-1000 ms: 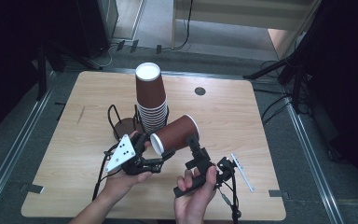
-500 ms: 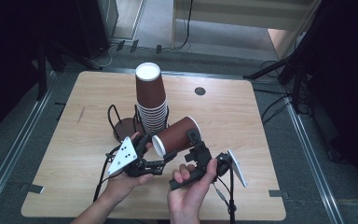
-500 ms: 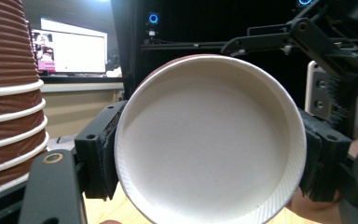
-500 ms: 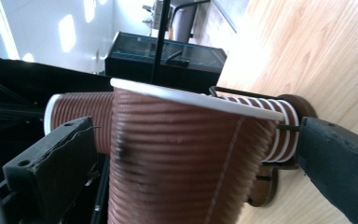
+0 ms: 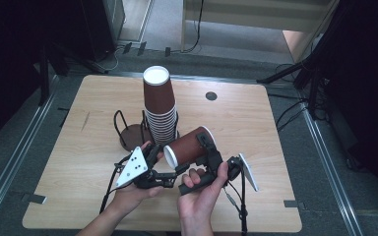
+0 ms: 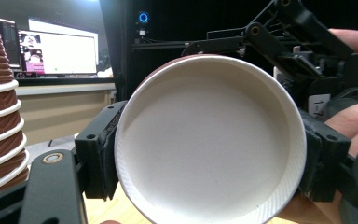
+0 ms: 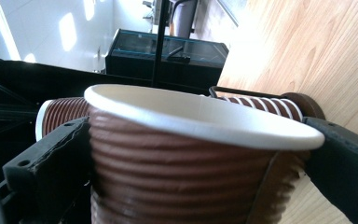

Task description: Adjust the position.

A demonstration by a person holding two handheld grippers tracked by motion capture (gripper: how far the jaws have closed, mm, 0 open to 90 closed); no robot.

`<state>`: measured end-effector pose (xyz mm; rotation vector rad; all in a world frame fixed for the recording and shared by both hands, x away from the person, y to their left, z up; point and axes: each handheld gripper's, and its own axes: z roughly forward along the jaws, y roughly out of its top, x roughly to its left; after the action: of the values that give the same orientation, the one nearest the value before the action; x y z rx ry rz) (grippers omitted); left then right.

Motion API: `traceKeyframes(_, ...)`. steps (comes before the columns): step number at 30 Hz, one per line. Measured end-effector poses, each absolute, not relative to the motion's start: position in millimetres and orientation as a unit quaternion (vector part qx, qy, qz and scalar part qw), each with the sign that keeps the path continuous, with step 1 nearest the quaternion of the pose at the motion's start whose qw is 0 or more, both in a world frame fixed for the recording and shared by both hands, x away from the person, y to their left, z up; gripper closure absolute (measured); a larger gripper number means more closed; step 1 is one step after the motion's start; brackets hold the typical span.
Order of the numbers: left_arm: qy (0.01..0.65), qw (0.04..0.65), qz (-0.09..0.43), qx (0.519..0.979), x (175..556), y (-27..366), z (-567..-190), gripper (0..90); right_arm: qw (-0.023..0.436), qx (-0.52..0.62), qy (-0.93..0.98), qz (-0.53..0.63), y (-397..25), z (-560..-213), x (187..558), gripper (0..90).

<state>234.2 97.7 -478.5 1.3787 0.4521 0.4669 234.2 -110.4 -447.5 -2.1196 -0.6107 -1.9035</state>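
Loose cup [image 5: 189,146] lies sideways just in front of the cup stack [image 5: 160,105], pinched at both ends: left gripper [image 5: 163,158] clamps its base, right gripper [image 5: 206,147] its rim, probably to pull nested cups apart.

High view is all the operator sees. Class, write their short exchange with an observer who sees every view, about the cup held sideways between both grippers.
Operator: Does the left gripper really grip the cup?
Observer: Yes; in the left gripper view its jaws press both sides of the cup's white end.
Operator: And the right gripper?
Observer: Its jaws flank the cup's ribbed brown wall, near the white rim.
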Motion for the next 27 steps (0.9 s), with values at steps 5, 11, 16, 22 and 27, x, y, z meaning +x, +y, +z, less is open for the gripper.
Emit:
traceKeyframes(5, 0.205, 0.725, 0.208, 0.624, 234.5, 98.8, -478.5, 23.9, 0.132, -0.714, -0.208, -0.655, -110.0, -450.6, 238.8, 0.0)
traceKeyframes(11, 0.198, 0.727, 0.209, 0.623, 233.7, 99.6, -477.9, 23.7, 0.139, -0.706, -0.210, -0.662, -109.8, -451.8, 240.7, 2.1)
traceKeyframes(16, 0.196, 0.728, 0.209, 0.623, 233.9, 100.5, -477.8, 22.9, 0.143, -0.704, -0.213, -0.662, -110.8, -451.2, 240.1, 4.3)
traceKeyframes(22, 0.205, 0.723, 0.208, 0.626, 231.0, 105.9, -475.6, 21.5, 0.153, -0.701, -0.226, -0.659, -109.4, -450.3, 240.8, 5.8)
traceKeyframes(27, 0.211, 0.725, 0.194, 0.626, 229.3, 111.5, -472.8, 10.7, 0.152, -0.693, -0.225, -0.668, -109.2, -444.8, 241.0, 6.1)
